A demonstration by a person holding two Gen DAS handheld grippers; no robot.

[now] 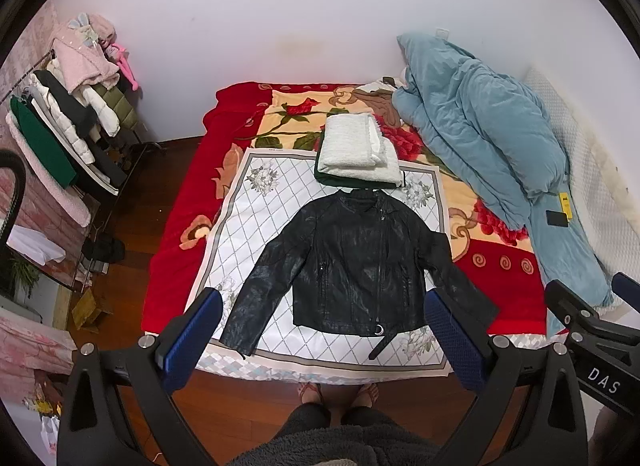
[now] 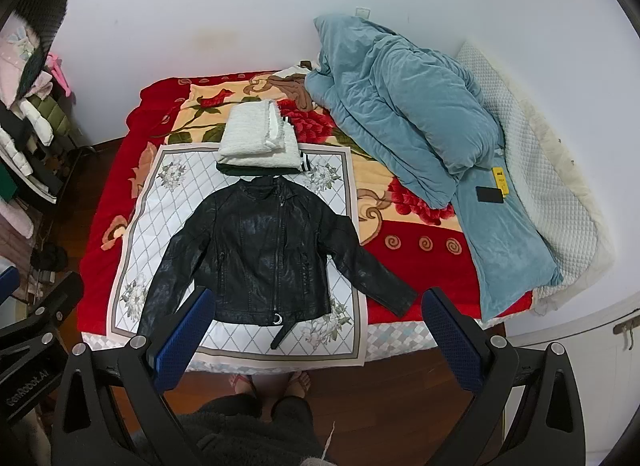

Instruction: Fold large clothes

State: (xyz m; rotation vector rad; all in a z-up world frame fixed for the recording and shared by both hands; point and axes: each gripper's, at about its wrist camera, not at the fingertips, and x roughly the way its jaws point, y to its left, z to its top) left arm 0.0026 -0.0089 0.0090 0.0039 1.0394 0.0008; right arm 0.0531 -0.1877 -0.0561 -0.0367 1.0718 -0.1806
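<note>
Jacket (image 1: 352,262) lies flat, sleeves spread, on the bed (image 1: 176,234); left tongs (image 1: 320,330) and right tongs (image 2: 316,326) hover apart, empty.

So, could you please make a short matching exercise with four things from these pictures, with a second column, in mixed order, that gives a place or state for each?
Things:
1. black leather jacket
2. white folded garment
3. blue quilt
4. left gripper

Place or state:
A. bunched up along the bed's right side
B. open, holding nothing, above the bed's near edge
C. spread flat on the white patterned cloth, sleeves out
D. stacked on a dark folded piece beyond the collar

Pairs: 1-C, 2-D, 3-A, 4-B
</note>
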